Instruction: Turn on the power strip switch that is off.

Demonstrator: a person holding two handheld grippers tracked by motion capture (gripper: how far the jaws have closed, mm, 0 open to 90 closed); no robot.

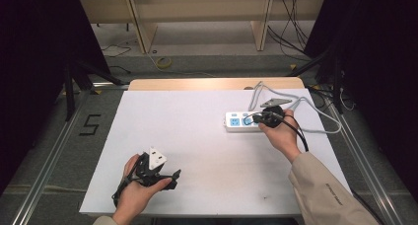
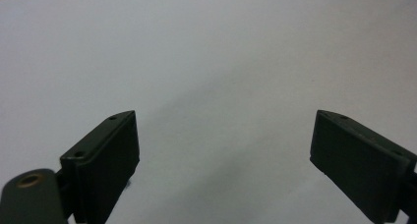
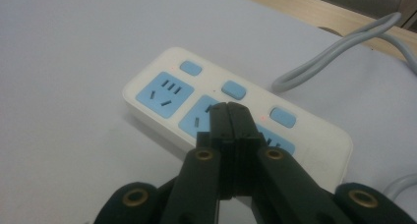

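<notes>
A white power strip (image 1: 242, 122) with blue sockets and blue switches lies on the right part of the white table (image 1: 197, 136). In the right gripper view the power strip (image 3: 162, 76) shows several sockets and switches, with its grey cable (image 3: 339, 47) curling off behind. My right gripper (image 3: 229, 108) is shut with nothing between its jaws, and its tips hang just over the middle socket. In the high view that right gripper (image 1: 257, 118) sits over the strip's right half. My left gripper (image 1: 167, 178) rests near the table's front left, jaws wide open (image 2: 223, 145) over bare white surface.
The strip's grey cable (image 1: 320, 119) loops across the table's right rear. A wooden board edge (image 1: 212, 83) runs along the back of the table. Black curtains flank both sides, with loose cables (image 1: 162, 62) on the floor beyond and a metal rail (image 1: 49, 151) on the left.
</notes>
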